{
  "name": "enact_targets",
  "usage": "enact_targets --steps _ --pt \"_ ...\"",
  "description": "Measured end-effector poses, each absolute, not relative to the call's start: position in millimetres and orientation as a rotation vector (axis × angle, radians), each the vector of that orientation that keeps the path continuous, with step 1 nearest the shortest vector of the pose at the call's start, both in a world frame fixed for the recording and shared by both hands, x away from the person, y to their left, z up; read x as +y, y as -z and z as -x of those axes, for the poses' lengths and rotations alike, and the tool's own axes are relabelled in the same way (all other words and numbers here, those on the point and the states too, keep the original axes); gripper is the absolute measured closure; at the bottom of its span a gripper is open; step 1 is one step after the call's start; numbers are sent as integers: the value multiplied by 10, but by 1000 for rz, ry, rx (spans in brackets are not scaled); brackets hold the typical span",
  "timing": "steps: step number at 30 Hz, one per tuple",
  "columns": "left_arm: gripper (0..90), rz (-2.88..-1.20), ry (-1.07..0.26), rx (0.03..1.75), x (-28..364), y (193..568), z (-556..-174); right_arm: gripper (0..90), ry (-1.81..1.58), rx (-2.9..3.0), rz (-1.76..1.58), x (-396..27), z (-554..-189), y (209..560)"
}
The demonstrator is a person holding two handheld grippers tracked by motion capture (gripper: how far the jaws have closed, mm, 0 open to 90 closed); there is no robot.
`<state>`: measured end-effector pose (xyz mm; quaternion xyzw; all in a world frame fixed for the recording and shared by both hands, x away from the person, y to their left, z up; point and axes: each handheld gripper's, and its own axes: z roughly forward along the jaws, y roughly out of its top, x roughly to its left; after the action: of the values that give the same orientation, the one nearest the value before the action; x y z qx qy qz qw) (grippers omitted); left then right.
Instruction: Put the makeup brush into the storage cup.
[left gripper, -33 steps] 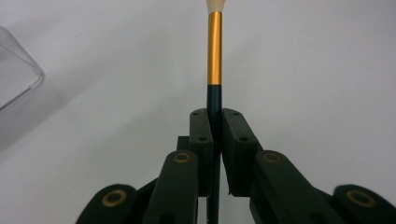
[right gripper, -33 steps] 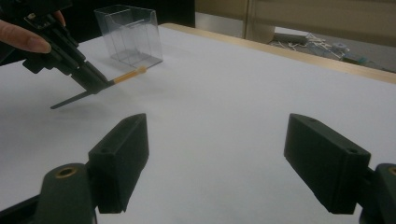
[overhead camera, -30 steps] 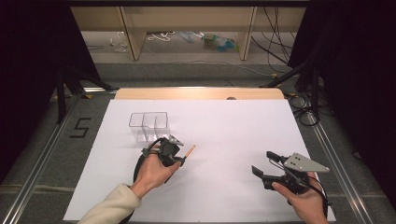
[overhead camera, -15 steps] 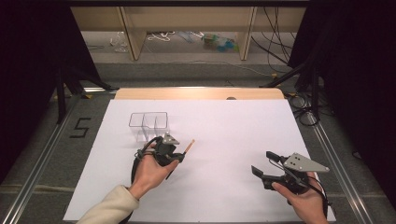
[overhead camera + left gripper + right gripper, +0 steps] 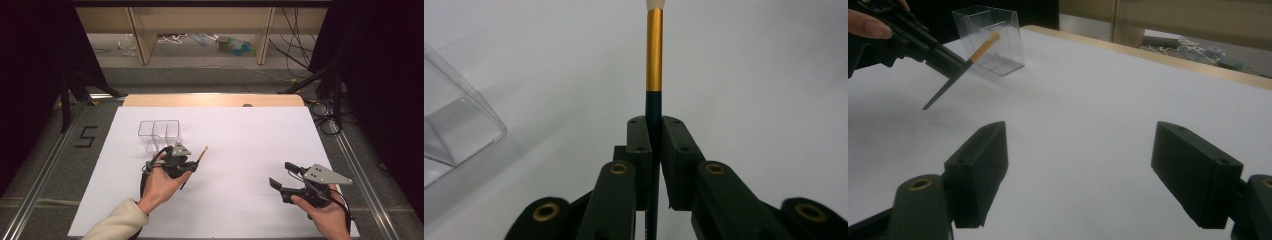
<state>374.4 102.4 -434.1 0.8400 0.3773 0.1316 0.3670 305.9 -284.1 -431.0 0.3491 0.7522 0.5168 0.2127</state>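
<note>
Left gripper view: left gripper [image 5: 654, 150] clamps pencil [image 5: 654, 50], lifted; clear holder [image 5: 454, 130] beside it awaits insertion; right gripper [image 5: 1080, 175] gapes idle.

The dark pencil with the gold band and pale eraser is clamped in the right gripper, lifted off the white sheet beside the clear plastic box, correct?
Not quite: the left gripper clamps the dark pencil with the gold band and pale eraser, as the left gripper view shows. The right gripper stands open and holds nothing. The rest holds: the pencil is lifted off the white sheet, beside the clear plastic box.
</note>
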Motion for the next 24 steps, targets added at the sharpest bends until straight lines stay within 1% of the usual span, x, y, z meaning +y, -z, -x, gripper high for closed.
enact_targets --steps 7,8,10,16,19,24 --pt "828 -2147 -374 925 1048 4307 -3731 239 -1454 2100 -984 -2831 -3052 4316" --pt "828 -2123 -365 936 1041 4314 -3725 239 -1453 2102 -981 -2832 -3053 4317" --pt "828 -2143 -381 899 1064 4298 -3726 239 -1453 2102 -984 -2832 -3051 4316" --pt "828 -2096 -414 897 1062 4299 -3709 240 -1438 2103 -981 -2840 -3046 4311" --pt "828 -2065 -409 908 1047 4307 -3700 241 -1439 2105 -980 -2840 -3046 4312" --pt "828 -2054 -426 884 1041 4296 -3688 242 -1445 2104 -980 -2838 -3047 4316"
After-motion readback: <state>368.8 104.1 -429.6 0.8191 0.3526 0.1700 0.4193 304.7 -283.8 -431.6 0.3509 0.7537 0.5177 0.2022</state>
